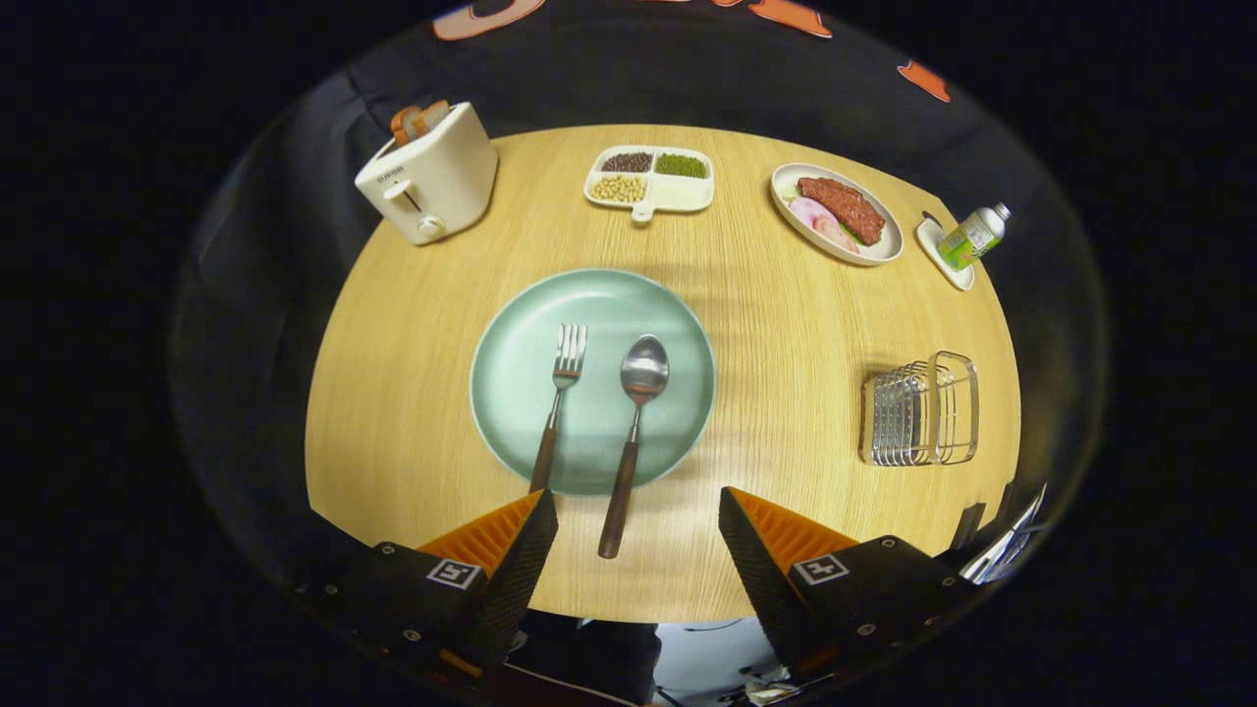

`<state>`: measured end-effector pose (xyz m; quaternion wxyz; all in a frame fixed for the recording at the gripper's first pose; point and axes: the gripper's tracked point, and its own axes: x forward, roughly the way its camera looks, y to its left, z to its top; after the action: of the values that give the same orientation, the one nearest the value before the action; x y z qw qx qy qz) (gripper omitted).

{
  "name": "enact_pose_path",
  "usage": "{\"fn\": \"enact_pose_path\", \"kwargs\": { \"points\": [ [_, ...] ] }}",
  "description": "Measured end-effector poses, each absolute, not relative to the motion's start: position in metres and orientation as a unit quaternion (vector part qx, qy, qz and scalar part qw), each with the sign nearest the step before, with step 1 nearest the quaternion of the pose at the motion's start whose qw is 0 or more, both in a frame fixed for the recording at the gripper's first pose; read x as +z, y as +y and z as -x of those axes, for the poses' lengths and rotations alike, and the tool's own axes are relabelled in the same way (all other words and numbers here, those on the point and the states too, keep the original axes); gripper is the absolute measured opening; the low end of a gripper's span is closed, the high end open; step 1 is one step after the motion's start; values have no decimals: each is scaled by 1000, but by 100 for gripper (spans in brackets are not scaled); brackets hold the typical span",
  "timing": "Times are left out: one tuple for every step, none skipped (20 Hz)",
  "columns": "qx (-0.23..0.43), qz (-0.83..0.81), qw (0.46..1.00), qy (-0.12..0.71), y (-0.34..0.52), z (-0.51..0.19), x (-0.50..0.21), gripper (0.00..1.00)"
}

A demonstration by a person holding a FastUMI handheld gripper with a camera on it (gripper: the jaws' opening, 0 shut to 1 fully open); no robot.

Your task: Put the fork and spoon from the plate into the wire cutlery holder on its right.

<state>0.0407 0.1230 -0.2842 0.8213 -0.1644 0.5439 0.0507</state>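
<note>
The gripper (pixel 638 530) is held wide open and empty. The spoon (pixel 631 432) lies on the plate (pixel 511 324), its handle reaching between the fingers; the fork (pixel 558 403) lies parallel alongside. The wire cutlery holder (pixel 921 409) stands well apart, rightward.

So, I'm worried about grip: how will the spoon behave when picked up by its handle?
The spoon looks rigid, so no flop. Its shiny metal bowl probably makes it head-heavy, apt to tilt in the open claw. The dark rounded handle, overhanging the plate, may twist.
</note>
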Motion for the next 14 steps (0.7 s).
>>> {"fn": "enact_pose_path", "kwargs": {
  "points": [
    [46, 164, 813, 557, 121, -38, -292, 99],
    [40, 162, 806, 568, 120, -38, -301, 99],
    [35, 160, 800, 577, 119, -38, -308, 99],
    [30, 158, 794, 586, 118, -39, -315, 99],
    [26, 156, 791, 592, 116, -39, -322, 99],
    [21, 155, 786, 598, 114, -39, -328, 97],
    [15, 149, 783, 604, 113, -39, -332, 95],
    [10, 139, 778, 612, 112, -38, -338, 91],
    [5, 130, 774, 619, 112, -37, -343, 89],
    [3, 122, 771, 625, 112, -36, -346, 85],
    [4, 113, 769, 629, 114, -37, -348, 83],
    [9, 108, 770, 628, 118, -38, -345, 78],
    [9, 109, 772, 626, 117, -37, -345, 75],
    [8, 106, 771, 628, 118, -37, -344, 66]
  ]
}}
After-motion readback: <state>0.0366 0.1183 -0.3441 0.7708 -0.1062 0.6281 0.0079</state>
